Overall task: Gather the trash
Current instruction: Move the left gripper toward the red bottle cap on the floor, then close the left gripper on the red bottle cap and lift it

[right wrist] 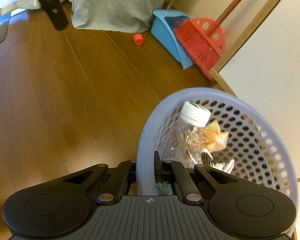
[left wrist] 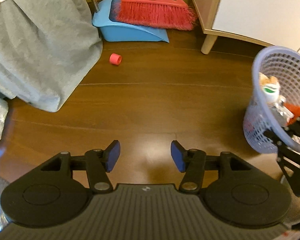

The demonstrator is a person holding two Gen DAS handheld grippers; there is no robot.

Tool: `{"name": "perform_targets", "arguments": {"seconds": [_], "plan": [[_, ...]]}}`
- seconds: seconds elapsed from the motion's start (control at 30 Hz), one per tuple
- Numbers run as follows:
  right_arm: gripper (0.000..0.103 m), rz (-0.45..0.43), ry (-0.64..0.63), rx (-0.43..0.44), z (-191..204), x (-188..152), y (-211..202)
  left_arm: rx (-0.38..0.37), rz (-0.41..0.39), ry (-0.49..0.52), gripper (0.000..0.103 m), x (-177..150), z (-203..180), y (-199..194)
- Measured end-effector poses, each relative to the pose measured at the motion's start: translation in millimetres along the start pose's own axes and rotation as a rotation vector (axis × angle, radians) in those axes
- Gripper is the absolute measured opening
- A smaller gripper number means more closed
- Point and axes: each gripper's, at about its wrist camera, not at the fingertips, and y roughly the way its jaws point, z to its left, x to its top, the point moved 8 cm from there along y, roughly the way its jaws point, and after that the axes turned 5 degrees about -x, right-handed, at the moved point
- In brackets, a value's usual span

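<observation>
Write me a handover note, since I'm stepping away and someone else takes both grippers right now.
Left gripper: open, empty, over bare floor.
Right gripper: shut on the rim of the basket, carrying it.
In the basket: a plastic bottle, crumpled wrappers, other scraps.
Left to do: the red cap lies on the floor near the cloth and the dustpan. Pick it up, probably with the left gripper, and drop it in the basket.
</observation>
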Motion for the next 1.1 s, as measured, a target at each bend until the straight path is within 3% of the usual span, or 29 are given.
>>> {"name": "perform_targets", "arguments": {"seconds": [0.3,0.6,0.93,1.0,1.1], "plan": [[0.000,0.009,0.070,-0.130,11,40,30,-0.062,-0.093,0.031,0.053,29,76,58],[0.000,-0.009,0.119,-0.265,31,66,44,-0.043,-0.227,0.058,0.053,88,146,140],[0.000,-0.085,0.152,-0.364,21,76,74,-0.068,-0.322,0.186,0.052,144,135,233],[0.000,-0.096,0.155,-0.382,14,75,77,-0.076,-0.330,0.204,0.049,153,132,244],[0.000,-0.108,0.158,-0.400,6,72,80,-0.067,-0.336,0.239,0.034,162,126,252]]}}
